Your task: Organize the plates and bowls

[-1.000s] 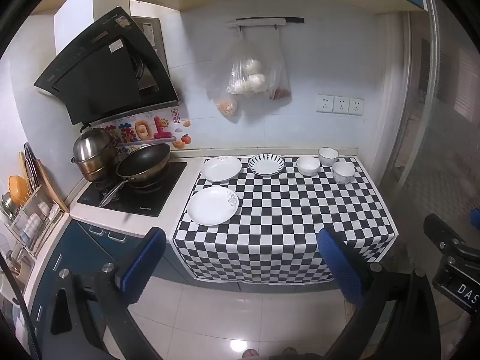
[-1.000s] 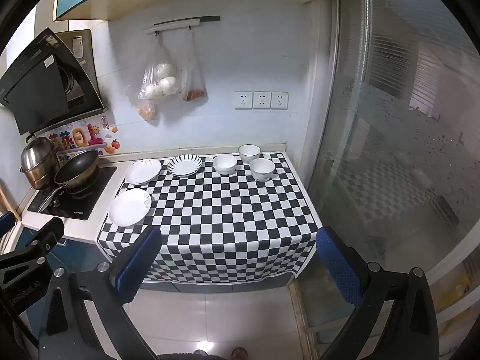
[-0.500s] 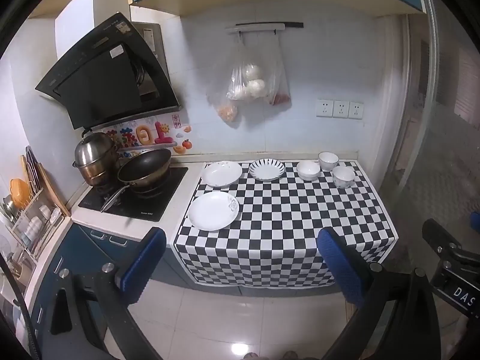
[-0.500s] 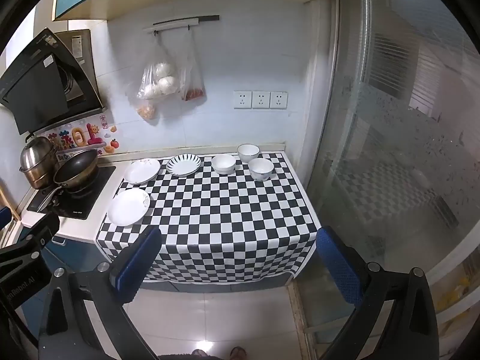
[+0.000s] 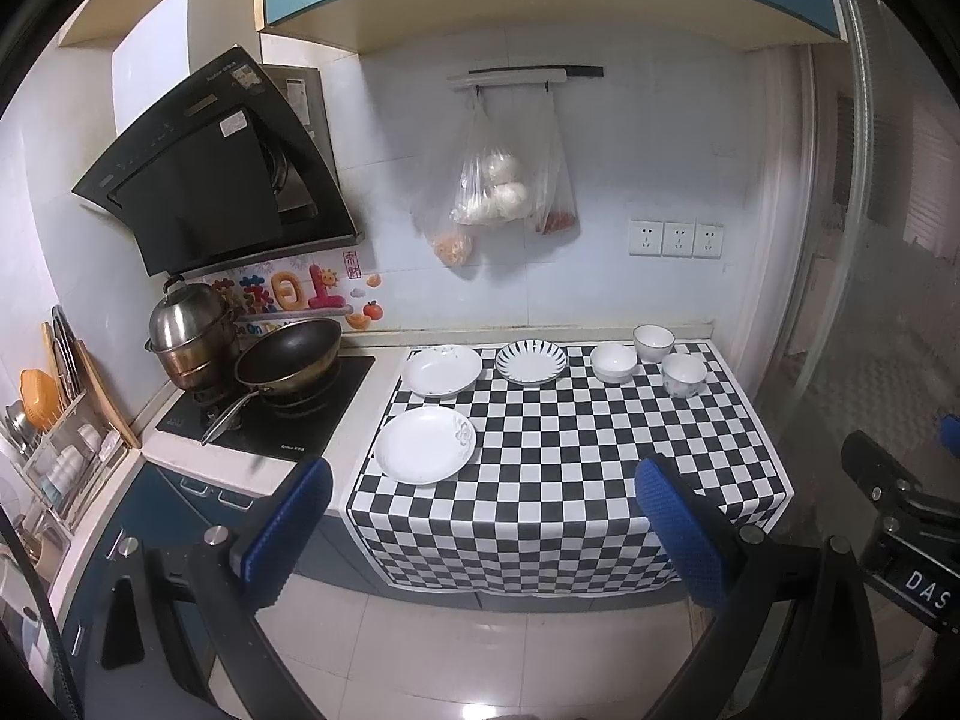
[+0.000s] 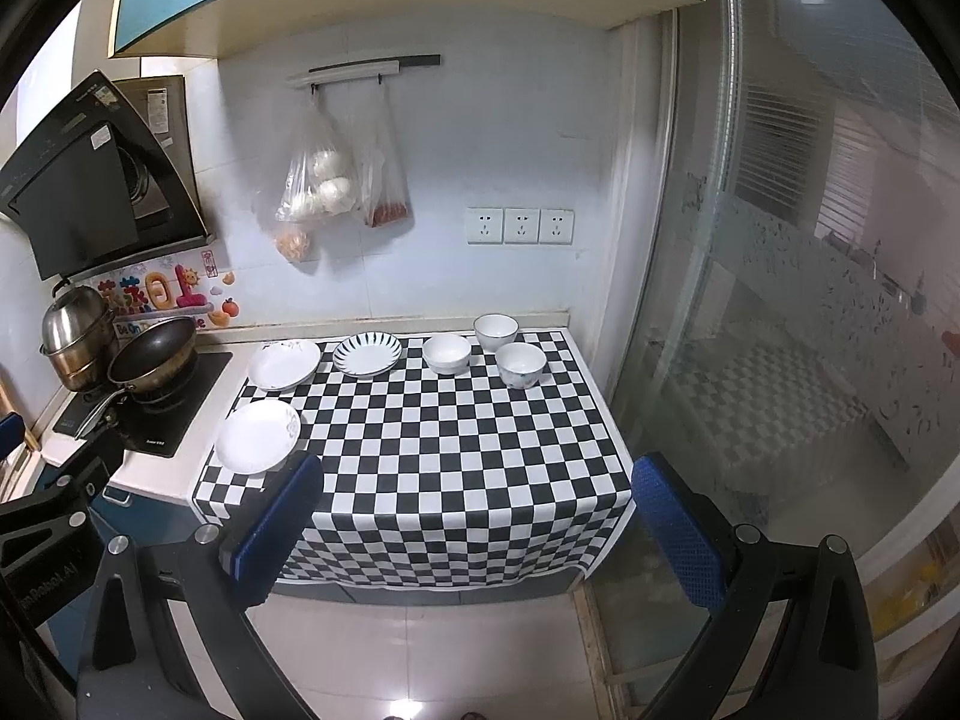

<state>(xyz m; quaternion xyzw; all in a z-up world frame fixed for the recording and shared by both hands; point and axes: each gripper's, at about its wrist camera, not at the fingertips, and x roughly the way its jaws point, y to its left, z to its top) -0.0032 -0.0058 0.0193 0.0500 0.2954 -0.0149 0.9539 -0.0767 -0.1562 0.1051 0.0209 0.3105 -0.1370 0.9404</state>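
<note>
Approaching is the step in hand, as I read it: your left gripper (image 5: 480,516) hangs well short of the black-and-white checkered cloth (image 5: 564,450), blue-padded fingers spread wide, nothing between them. Your right gripper (image 6: 474,516) is the same: spread, empty, also off the near edge of the cloth.

Layout, all referred to the cloth:
- Plain white round plate with a small floral mark (image 5: 425,445): near-left corner, overhanging onto the white counter.
- Second white plate (image 5: 441,370): far-left corner.
- White plate with dark radial stripes (image 5: 531,362): far edge, just right of that one.
- Three small white ceramic bowls: one (image 5: 612,362) at the far edge right of centre, one (image 5: 653,341) at the far-right corner, one (image 5: 684,374) just in front of it.

All six pieces stand apart; nothing is stacked yet.

Advice: bring the left gripper to the near-left plate first, since it is closest. Come in low, one finger under the rim and one over it, and pinch at the rim only. Glazed ware will likely slip, so close firmly before lifting. Send the right gripper to the bowls. Keep clear of the dark frying pan (image 5: 288,354) left of the cloth.
</note>
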